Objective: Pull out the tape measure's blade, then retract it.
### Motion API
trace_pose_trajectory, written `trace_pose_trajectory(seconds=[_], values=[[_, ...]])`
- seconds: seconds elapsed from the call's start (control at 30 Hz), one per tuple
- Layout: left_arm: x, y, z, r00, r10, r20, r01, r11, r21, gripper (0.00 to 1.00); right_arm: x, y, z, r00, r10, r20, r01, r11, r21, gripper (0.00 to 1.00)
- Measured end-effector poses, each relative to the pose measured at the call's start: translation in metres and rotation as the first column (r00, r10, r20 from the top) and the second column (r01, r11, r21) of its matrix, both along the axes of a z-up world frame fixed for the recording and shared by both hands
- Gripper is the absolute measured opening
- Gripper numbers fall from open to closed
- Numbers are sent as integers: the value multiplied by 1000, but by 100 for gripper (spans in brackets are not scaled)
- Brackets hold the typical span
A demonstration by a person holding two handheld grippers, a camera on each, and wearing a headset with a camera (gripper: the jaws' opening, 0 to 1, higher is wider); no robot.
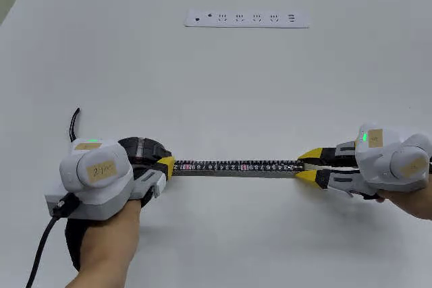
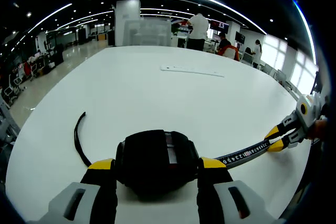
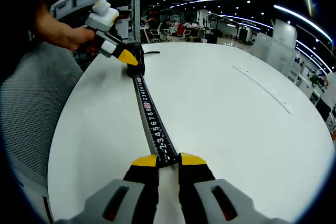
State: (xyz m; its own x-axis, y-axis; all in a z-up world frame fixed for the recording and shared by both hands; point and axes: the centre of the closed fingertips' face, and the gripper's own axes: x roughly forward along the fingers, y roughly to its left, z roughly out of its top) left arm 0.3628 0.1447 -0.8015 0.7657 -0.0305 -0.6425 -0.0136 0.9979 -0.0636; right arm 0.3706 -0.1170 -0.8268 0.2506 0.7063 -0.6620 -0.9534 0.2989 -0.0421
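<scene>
Jaws first: the left gripper has its jaws clamped on the black tape measure case, one yellow tip on each side of the body. The right gripper has its jaws nearly together, pinching the free end of the blade. The case sits on the white surface at my left. The blade runs flat and straight from the mouth of the case across to the right jaws, numbers facing up. A thin black strap trails off the case to the far side. A white power strip lies well apart at the far edge, out of the way.

Step, as I read it: this is the pull-out, at or close to full draw for this reach, and the retract is not started.

For the next move I'd hold the case firm with the left. Then I'd walk the right gripper back toward the case in line with the blade, so it feeds in under control. An early release risks a whipping blade, and going off-line risks a kink.
</scene>
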Motion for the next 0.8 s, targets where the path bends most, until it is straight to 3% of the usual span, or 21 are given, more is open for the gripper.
trace_pose_trajectory(seconds=[0.3, 0.43, 0.8], values=[[-1, 1, 0, 1000, -6, -2, 6, 1000, -3, 57, -1, 0, 0, 1000, 4, 3, -4, 1000, -8, 11], [-1, 0, 0, 1000, -13, 11, 13, 1000, 0, 57, -1, 0, 0, 1000, 6, 4, -6, 1000, -9, 11], [-1, 1, -1, 1000, -21, 0, 21, 1000, -3, 56, 0, -1, -1, 1000, 8, 4, -8, 1000, -13, 11]])
